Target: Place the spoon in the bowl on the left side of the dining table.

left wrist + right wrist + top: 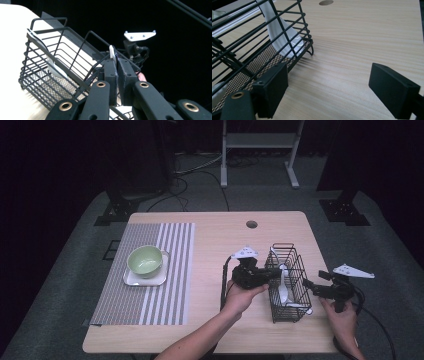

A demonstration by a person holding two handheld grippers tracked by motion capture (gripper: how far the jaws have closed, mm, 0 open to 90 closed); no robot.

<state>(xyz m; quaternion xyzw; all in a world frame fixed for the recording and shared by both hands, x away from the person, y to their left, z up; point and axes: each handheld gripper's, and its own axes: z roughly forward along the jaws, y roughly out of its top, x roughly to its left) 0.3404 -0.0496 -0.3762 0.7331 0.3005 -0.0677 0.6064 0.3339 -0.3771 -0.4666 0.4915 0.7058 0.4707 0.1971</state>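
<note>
wire basket: two white spoons | left gripper clamps one spoon handle at rim | right gripper jaws apart beside basket

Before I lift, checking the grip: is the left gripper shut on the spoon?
Shut: left gripper pads pinch the white spoon handle above the wire basket.

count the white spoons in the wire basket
2, perhaps more hidden behind the wires. One white spoon stands near the middle of the wire basket, its handle pinched in the left gripper. The other spoon leans in the far end.
</note>
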